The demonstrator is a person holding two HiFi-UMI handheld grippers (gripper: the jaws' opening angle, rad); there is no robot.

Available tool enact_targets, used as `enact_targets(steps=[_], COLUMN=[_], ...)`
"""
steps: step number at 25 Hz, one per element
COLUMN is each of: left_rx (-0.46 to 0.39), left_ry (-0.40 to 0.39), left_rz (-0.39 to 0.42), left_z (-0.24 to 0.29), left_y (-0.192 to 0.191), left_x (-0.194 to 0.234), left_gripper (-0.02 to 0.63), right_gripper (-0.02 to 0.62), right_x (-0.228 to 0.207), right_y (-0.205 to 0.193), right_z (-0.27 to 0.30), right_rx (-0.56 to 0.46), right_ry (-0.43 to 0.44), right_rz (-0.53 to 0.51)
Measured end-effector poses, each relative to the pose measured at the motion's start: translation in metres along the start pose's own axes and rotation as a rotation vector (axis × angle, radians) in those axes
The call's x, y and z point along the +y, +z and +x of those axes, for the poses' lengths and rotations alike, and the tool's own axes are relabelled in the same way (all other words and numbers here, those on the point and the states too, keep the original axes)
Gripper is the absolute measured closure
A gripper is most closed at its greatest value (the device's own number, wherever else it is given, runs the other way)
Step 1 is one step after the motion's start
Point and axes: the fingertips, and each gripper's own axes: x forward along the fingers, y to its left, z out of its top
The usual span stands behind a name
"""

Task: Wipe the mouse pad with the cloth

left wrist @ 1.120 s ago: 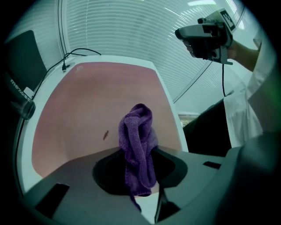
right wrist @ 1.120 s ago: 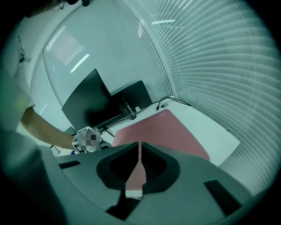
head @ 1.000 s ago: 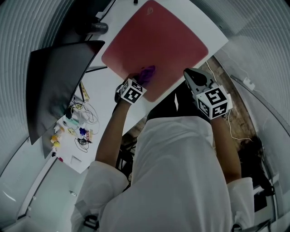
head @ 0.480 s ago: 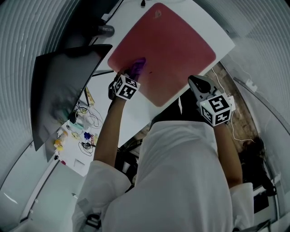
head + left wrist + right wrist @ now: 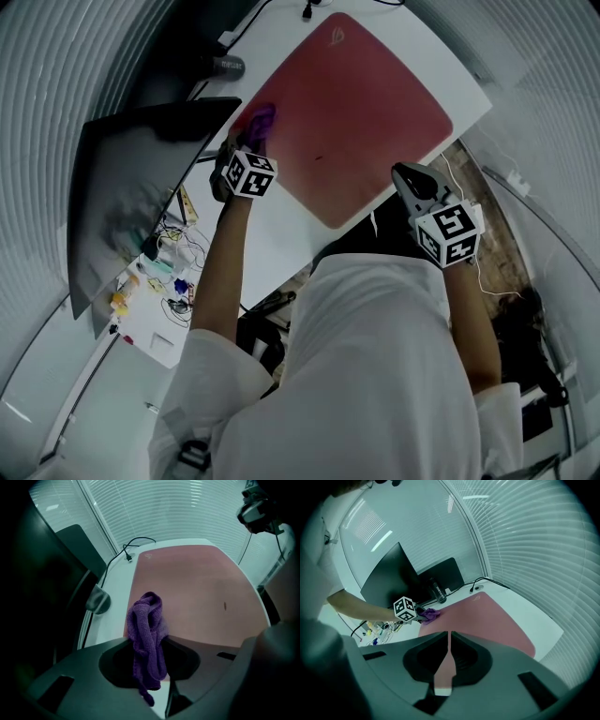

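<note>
White tabletop (image 5: 272,239) carries all items noted. Dark monitor (image 5: 131,187) stands along its left side. Red mouse pad (image 5: 361,112) lies flat beside the monitor and covers most of the tabletop's right portion. Left claw (image 5: 251,142) is clamped on the purple cloth (image 5: 260,120), which hangs bunched between the jaws at the pad's left edge, close to the monitor (contact with the pad surface cannot be confirmed). Right claw (image 5: 450,644) has its jaws together with nothing between them. It is held off the tabletop's near edge, well apart from the cloth. Black cable (image 5: 129,555) ends in a plug near the pad's far corner. One small dark speck (image 5: 225,605) marks the pad.
</note>
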Motion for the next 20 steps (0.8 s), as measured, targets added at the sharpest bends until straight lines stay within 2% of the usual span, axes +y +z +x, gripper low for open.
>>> enact_targets(steps=[6,14,17,20], left_rx=[-0.010,-0.015,0.001,0.019], left_ry=[0.104,0.341,0.370,0.360], left_rz=[0.033,0.073,0.063,0.077], left_z=[0.007,0.005,0.008,0.014], left_y=[0.003,0.020,0.023,0.028], left_x=[0.026,0.042,0.044,0.044], left_gripper=[0.488,0.488,0.488,0.488], right_gripper=[0.554,0.554,0.554,0.554], right_x=[0.004,0.016,0.014,0.005], right_y=[-0.002,-0.003,-0.003,-0.004], right_z=[-0.001,-0.015,-0.024,-0.029], right_rx=[0.008,0.004,0.005,-0.001], right_ry=[-0.012,-0.031,-0.029,-0.024], right_rz=[-0.004,-0.032,-0.038,-0.020])
